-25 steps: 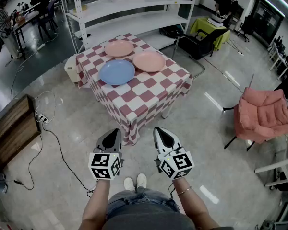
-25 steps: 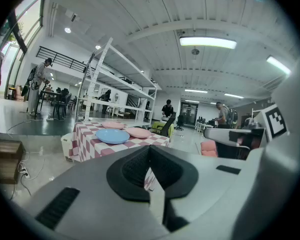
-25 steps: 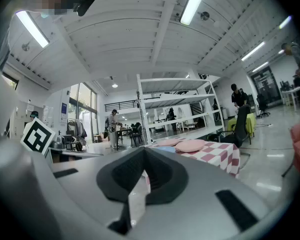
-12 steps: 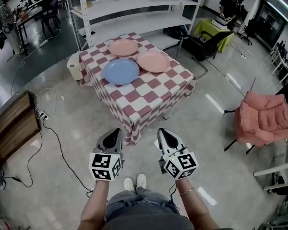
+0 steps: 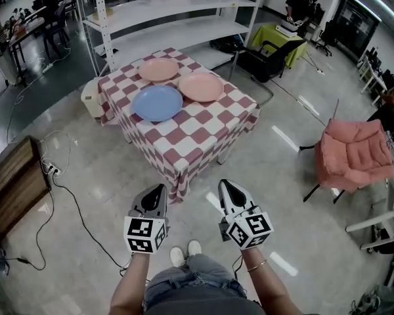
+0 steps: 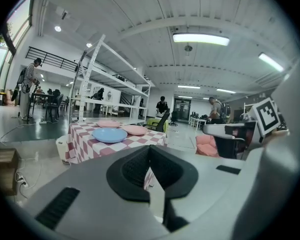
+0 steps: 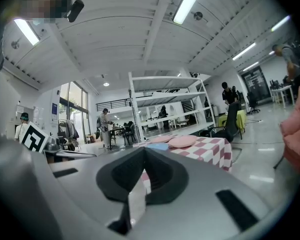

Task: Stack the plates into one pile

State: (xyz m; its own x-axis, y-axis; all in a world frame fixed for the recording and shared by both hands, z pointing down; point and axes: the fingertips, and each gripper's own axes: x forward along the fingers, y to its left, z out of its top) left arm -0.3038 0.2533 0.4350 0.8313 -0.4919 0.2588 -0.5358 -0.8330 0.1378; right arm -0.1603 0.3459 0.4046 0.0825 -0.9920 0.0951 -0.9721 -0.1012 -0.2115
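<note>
Plates, three of them, lie flat and unstacked on the far half of the checkered table point(image 5: 196, 128). The blue plate point(image 5: 157, 102) sits by the table's left edge. One pink plate point(image 5: 159, 69) lies beyond it toward the far corner. The other pink plate point(image 5: 200, 86) lies along the far right edge. All three crowd close together, and I cannot tell whether their rims touch. The table's near corner points at the person, its cloth hanging down.

A stretch of shiny floor point(image 5: 262, 176) lies between that corner and the two grippers, which are well short of the table. The left gripper point(image 5: 156, 190) has its jaws pressed together and grips nothing. The right gripper point(image 5: 224, 186) is the same, closed and empty. Both point toward the table, above the person's white shoes point(image 5: 184, 252).

A white shelf rack point(image 5: 177, 18) stands right behind the table and a white bin point(image 5: 90, 98) sits at its left corner. A black office chair point(image 5: 262, 61) stands off the far right side, and a pink chair point(image 5: 351, 156) farther right. A black cable point(image 5: 79, 205) snakes over the floor on the left, beside a wooden cabinet point(image 5: 10, 186).
</note>
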